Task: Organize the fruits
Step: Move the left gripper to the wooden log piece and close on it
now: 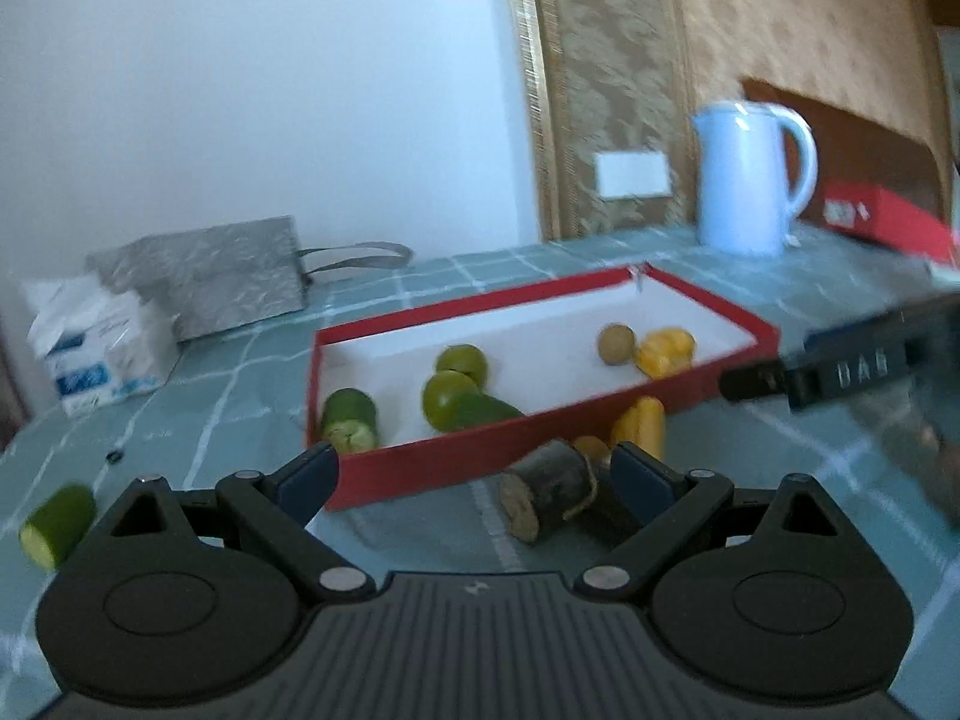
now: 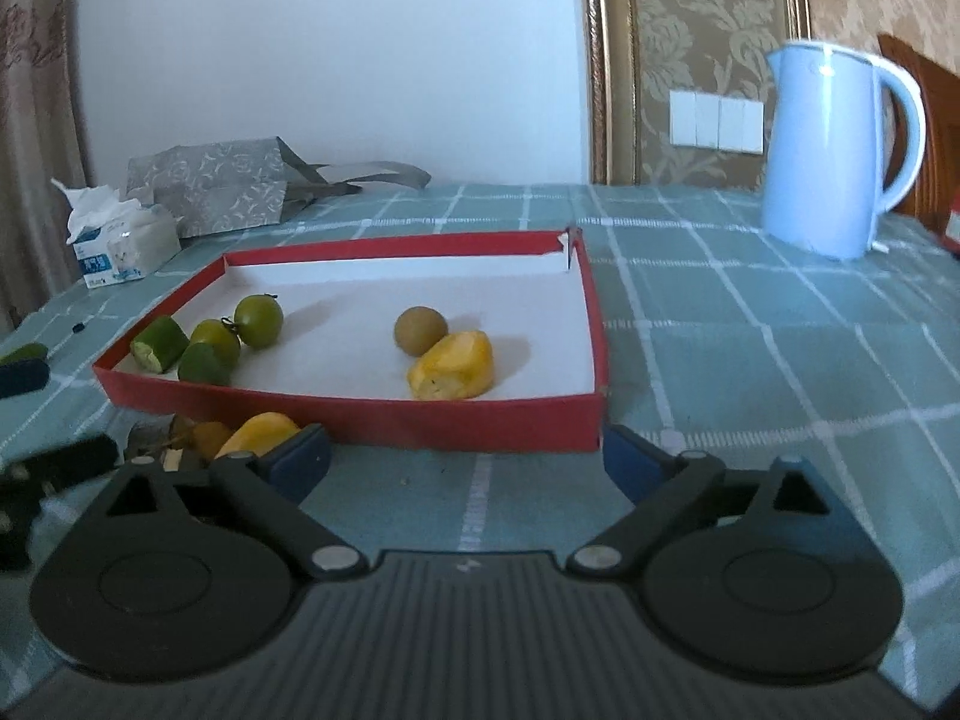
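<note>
Teal checked tablecloth (image 2: 750,360) under all items, pale wall behind. Red tray (image 2: 360,420) — holds two green round fruits (image 2: 259,313), two green cut pieces (image 2: 159,343), a brown round fruit (image 2: 420,330) and a yellow piece (image 2: 451,366) touching at its 4 o'clock. Outside the tray's near wall: dark log-like piece (image 1: 549,495), yellow pieces (image 1: 642,426); one green cut piece (image 1: 57,525) well apart at 8 o'clock. Left gripper (image 1: 474,474): released, jaws spread, log piece between them, contact unclear. Right gripper (image 2: 465,459): released, empty. Blue kettle (image 2: 834,150) at 2 o'clock.
</note>
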The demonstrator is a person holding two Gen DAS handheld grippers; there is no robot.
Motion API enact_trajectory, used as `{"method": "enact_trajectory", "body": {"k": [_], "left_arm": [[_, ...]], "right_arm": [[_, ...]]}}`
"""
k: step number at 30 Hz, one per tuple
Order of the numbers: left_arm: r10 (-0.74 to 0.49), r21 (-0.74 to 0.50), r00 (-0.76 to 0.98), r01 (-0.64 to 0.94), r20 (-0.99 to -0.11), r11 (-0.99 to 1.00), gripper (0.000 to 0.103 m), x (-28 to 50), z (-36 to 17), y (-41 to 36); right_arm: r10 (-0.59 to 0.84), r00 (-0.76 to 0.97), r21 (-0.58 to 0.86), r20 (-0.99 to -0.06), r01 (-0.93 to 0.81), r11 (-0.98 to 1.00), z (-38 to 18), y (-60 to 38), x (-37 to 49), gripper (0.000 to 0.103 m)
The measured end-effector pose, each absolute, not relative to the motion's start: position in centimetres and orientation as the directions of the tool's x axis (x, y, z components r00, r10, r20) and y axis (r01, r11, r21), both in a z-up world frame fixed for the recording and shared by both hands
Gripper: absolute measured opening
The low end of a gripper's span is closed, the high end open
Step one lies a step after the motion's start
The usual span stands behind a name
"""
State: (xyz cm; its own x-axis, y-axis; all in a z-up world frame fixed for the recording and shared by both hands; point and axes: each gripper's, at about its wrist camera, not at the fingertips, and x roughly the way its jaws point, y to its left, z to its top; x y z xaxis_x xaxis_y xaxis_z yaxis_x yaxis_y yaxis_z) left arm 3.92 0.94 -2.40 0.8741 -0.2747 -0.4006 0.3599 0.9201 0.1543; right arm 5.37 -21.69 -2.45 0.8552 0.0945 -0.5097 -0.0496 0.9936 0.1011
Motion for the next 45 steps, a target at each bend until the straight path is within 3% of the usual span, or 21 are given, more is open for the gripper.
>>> {"method": "enact_trajectory", "body": {"k": [5, 13, 25, 37, 38, 41, 45], "left_arm": [[-0.31, 0.237, 0.845, 0.44, -0.437, 0.866, 0.098, 4.5, -3.0, 0.5], [-0.473, 0.185, 0.717, 0.63, -0.512, 0.755, 0.099, 6.3, -2.7, 1.0], [-0.507, 0.3, 0.654, 0.732, -0.562, 0.612, 0.097, 5.6, -3.6, 0.1], [-0.53, 0.285, 0.638, 0.747, -0.559, 0.6, 0.083, 5.9, -4.0, -0.9], [-0.531, 0.279, 0.638, 0.747, -0.557, 0.603, 0.079, 5.8, -4.0, -0.8], [-0.55, 0.197, 0.601, 0.758, -0.58, 0.621, 0.052, 5.9, -4.0, -0.3], [-0.528, 0.179, 0.612, 0.735, -0.589, 0.654, 0.047, 5.5, -3.8, -0.6]], "right_arm": [[0.108, 0.852, 0.124, -0.513, -0.051, 0.991, -2.4, -21.9, 5.4, 0.098], [0.119, 0.842, 0.129, -0.527, -0.059, 0.99, -2.4, -21.7, 5.7, 0.099], [0.116, 0.835, 0.142, -0.538, -0.046, 0.989, -2.6, -22.0, 6.0, 0.1], [0.12, 0.826, 0.138, -0.551, -0.051, 0.989, -2.8, -21.9, 6.2, 0.101], [0.119, 0.826, 0.136, -0.551, -0.051, 0.989, -2.8, -21.9, 6.2, 0.101], [0.117, 0.826, 0.135, -0.552, -0.05, 0.99, -2.8, -21.9, 6.3, 0.101], [0.112, 0.834, 0.141, -0.541, -0.042, 0.989, -2.6, -22.0, 6.0, 0.103]]}}
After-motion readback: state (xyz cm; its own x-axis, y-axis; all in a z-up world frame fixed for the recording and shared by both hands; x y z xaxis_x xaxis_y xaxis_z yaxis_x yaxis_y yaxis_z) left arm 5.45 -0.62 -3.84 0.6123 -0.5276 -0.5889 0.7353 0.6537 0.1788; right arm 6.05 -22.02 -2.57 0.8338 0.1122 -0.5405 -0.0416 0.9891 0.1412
